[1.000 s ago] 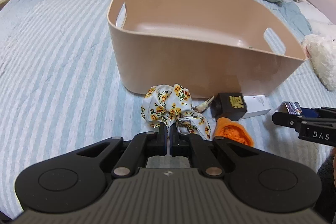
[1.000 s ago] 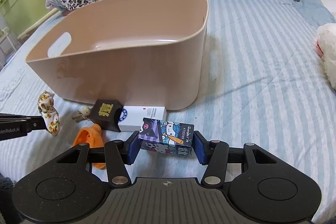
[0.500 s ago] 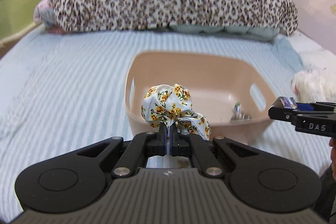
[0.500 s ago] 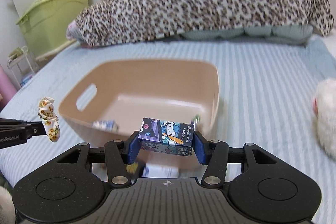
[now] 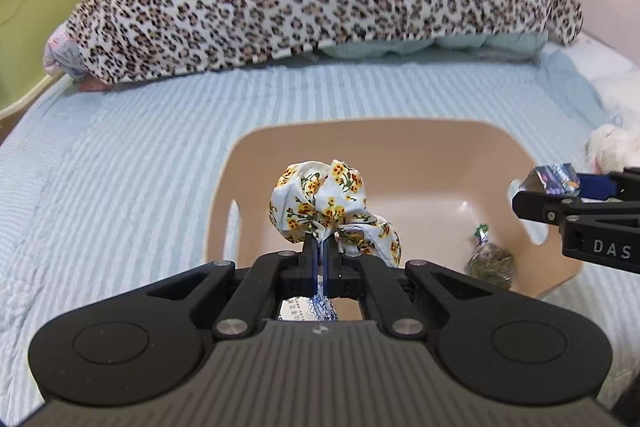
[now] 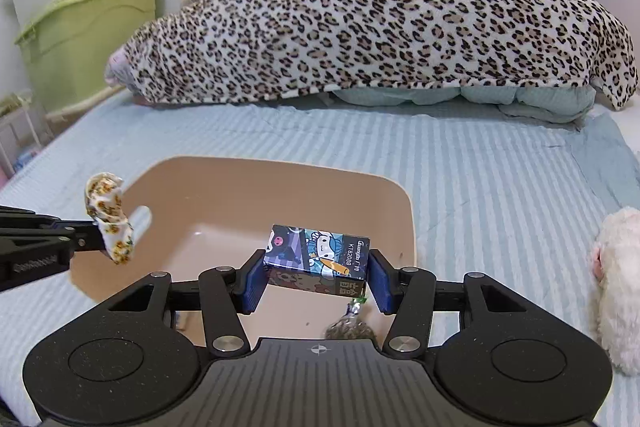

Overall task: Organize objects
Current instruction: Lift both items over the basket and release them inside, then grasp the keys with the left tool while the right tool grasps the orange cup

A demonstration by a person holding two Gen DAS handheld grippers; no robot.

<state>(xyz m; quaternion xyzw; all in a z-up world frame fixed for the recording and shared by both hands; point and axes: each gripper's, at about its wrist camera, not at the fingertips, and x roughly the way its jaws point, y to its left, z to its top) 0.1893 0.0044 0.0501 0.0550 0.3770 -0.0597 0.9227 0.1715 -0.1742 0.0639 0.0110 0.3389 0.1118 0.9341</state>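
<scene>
Left wrist view: white scrunchie [image 5: 320, 205], yellow-orange flowers, bunched above tool [image 5: 320, 247].

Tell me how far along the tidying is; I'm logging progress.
Done: a foil-wrapped candy lies in the beige plastic bin. In hand: the left hand-held gripper holds a floral fabric scrunchie, the right a cartoon-printed box, both over the bin. Left: release both.

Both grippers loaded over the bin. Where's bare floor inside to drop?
Bin floor is bare at the middle and far side, below the box and beyond the scrunchie. Crowded spots: near right corner, with a foil-wrapped item, and the near edge under the left gripper, where a packet shows.
</scene>
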